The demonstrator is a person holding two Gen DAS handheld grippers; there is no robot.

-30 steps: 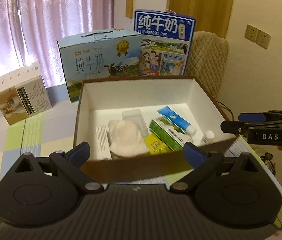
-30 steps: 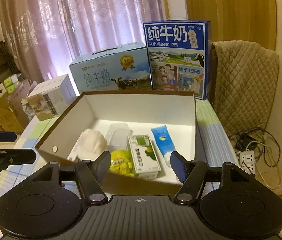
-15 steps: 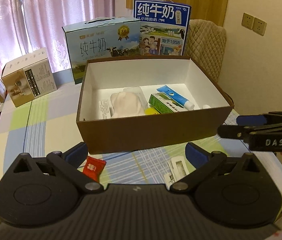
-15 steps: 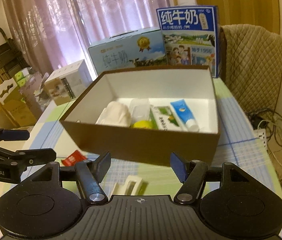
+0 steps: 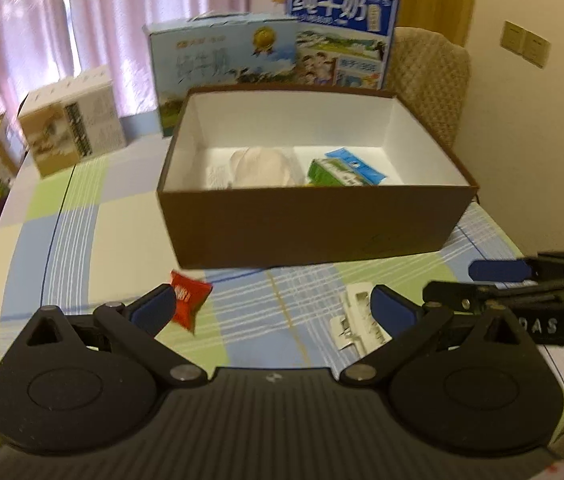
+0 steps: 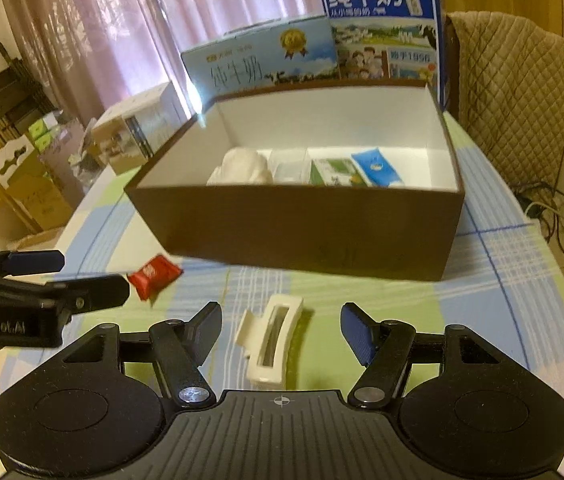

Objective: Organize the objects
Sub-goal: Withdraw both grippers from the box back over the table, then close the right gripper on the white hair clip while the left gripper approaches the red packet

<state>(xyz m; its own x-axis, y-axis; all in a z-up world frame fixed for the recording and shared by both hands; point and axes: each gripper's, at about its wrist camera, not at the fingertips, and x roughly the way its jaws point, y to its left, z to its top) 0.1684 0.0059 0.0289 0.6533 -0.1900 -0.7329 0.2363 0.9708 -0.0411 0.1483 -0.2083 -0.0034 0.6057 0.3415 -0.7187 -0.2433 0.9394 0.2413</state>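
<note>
Two items lie loose on the bench (image 6: 522, 288), at six o'clock of the box (image 6: 302, 232): a red packet (image 6: 153, 276) and a white clip (image 6: 272, 340). Left gripper (image 5: 272, 308) and right gripper (image 6: 280, 334) hover with jaws released, empty. Next, likely: descend, clench each item, carry boxward.

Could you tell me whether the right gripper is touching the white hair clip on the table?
Apart: in the right wrist view the white hair clip lies between the open right gripper fingers, tablecloth showing on either side.

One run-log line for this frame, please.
stage: approach | left gripper: open, by red packet | right gripper: open, over white clip | box: partly filled
</note>
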